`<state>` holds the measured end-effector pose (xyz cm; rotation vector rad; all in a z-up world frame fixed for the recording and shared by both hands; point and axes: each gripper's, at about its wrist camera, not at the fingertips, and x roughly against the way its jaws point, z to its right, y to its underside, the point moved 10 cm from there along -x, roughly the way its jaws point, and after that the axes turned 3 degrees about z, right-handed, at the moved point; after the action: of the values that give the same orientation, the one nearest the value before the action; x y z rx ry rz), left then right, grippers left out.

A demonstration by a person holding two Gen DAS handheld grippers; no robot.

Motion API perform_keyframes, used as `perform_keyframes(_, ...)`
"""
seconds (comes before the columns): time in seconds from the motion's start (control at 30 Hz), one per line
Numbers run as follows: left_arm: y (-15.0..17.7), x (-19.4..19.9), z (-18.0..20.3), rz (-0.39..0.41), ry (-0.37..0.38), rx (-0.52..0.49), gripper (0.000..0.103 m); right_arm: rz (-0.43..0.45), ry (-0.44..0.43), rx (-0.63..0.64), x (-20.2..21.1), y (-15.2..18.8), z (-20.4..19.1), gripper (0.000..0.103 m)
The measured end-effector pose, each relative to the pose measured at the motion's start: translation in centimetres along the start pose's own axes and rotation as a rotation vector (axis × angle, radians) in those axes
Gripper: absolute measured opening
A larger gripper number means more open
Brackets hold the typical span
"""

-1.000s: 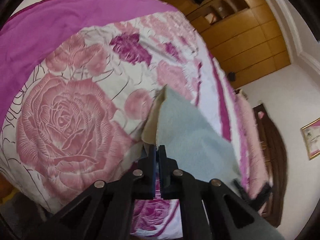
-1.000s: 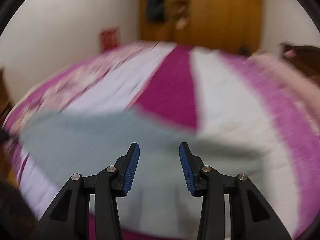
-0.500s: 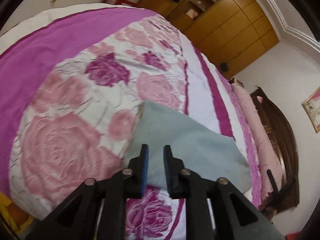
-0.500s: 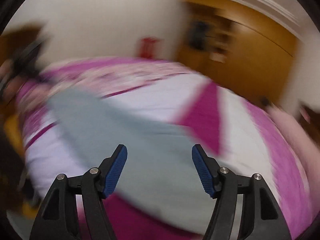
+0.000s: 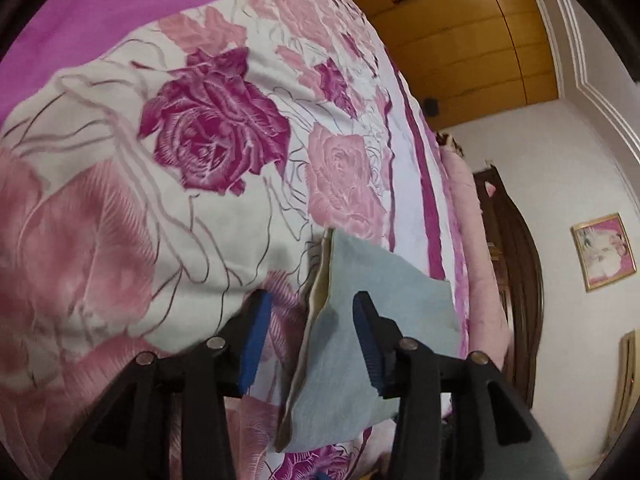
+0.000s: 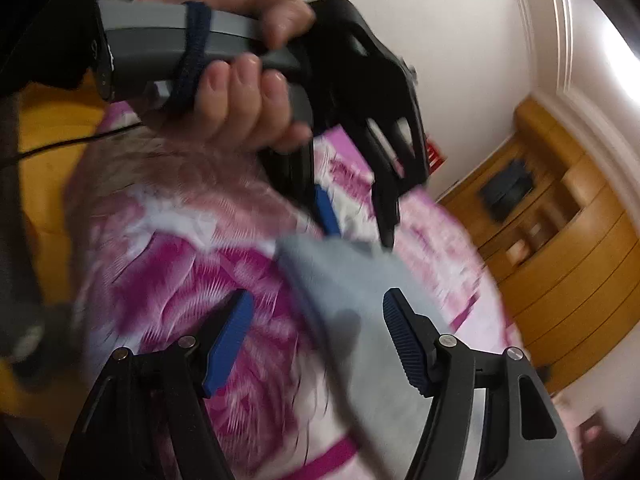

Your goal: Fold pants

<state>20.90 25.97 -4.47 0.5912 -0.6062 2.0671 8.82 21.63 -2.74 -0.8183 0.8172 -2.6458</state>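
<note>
Left gripper [image 5: 306, 328]: jaws now standing apart, having let go the pants [image 5: 372, 300]
Right gripper [image 6: 316, 344]: jaws gaping wide, holding nothing
Pants: lying in a folded stack on the bed [image 5: 120, 184]
Meaning: this fold is likely finishing; both grippers are freeing up

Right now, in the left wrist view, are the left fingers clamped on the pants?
No, the left gripper is open, and the pants lie loose on the bedspread between its spread fingers.
</note>
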Motion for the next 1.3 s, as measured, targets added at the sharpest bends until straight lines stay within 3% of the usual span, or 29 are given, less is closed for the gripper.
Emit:
perform_keyframes(0.1, -0.4, -0.6, -0.1, -0.016, 0.031, -0.008, 0.045, -0.013, 0.061, 0.096, -0.9, -0.9, -0.6, 0.056)
perform_keyframes(0.13, -0.6, -0.9, -0.1, -0.019, 0.045, -0.011, 0.045, -0.012, 0.072, 0.105, -1.1, -1.0, -0.7, 0.043)
perform_keyframes(0.17, -0.7, -1.1, 0.0, -0.023, 0.056, -0.020, 0.045, -0.008, 0.102, 0.114, -1.2, -1.2, -0.6, 0.023)
perform_keyframes(0.27, -1.3, -1.6, -0.2, -0.056, 0.091, -0.011, 0.045, -0.028, 0.192, 0.128, -2.0, -0.9, 0.2, 0.005)
perform_keyframes(0.37, -2.1, -1.8, -0.6, -0.087, 0.120, 0.013, 0.044, -0.021, 0.192, 0.078, -1.9, -0.8, 0.9, 0.005)
perform_keyframes(0.43, -2.6, -1.9, -0.8, -0.079, 0.121, 0.032, 0.035, -0.017, 0.188, 0.064, -1.7, -0.8, 1.4, 0.005)
perform_keyframes(0.5, -3.0, -2.4, -1.2, -0.059, 0.102, 0.045, 0.006, -0.015, 0.179, 0.046, -1.9, -0.9, 2.0, 0.005)
perform_keyframes(0.53, -3.1, -2.8, -1.4, -0.053, 0.107, 0.065, 0.003, -0.016, 0.178, 0.025, -1.8, -0.8, 2.6, 0.005)
perform_keyframes(0.9, -3.2, -2.6, 2.2, 0.007, 0.167, 0.096, 0.002, 0.012, 0.197, -0.137, 0.6, -0.3, 9.2, 0.004)
perform_keyframes(1.13, -3.0, -1.5, 6.4, 0.034, 0.123, 0.079, 0.002, 0.031, 0.269, -0.197, 2.5, 0.4, 13.1, 0.004)
perform_keyframes(1.3, -2.6, -0.3, 10.9, 0.061, 0.062, 0.006, 0.002, 0.049, 0.313, -0.237, 4.7, 1.2, 15.1, 0.004)
